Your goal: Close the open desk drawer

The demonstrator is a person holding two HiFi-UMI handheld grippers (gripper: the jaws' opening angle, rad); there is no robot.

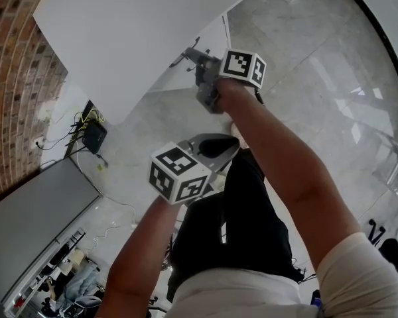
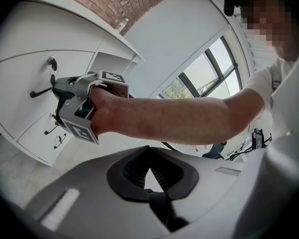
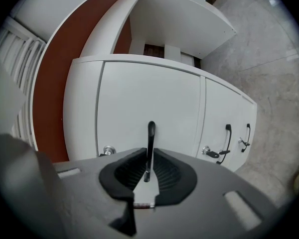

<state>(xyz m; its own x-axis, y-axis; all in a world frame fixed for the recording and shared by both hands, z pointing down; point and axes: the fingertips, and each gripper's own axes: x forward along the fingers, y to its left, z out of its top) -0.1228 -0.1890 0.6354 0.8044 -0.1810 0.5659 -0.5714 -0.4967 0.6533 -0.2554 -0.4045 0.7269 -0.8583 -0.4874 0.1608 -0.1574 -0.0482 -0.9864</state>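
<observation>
The white desk (image 1: 126, 38) fills the upper left of the head view. My right gripper (image 1: 194, 57) reaches under the desk's edge. In the right gripper view a white drawer front (image 3: 149, 98) fills the middle, and its thin black handle (image 3: 150, 133) runs upright between the pads of my right gripper (image 3: 149, 158), which is shut on it. The left gripper view shows that same right gripper (image 2: 54, 91) against the drawer unit (image 2: 30, 73). How far out the drawer stands I cannot tell. My left gripper (image 1: 215, 148) (image 2: 149, 156) hangs lower over the floor, shut and empty.
To the right of the held drawer are two more black handles (image 3: 228, 136) and a lock with a key (image 3: 209, 152). A black box with cables (image 1: 93, 136) lies by the brick wall (image 1: 13, 65). Grey marble floor (image 1: 318, 78) spreads to the right.
</observation>
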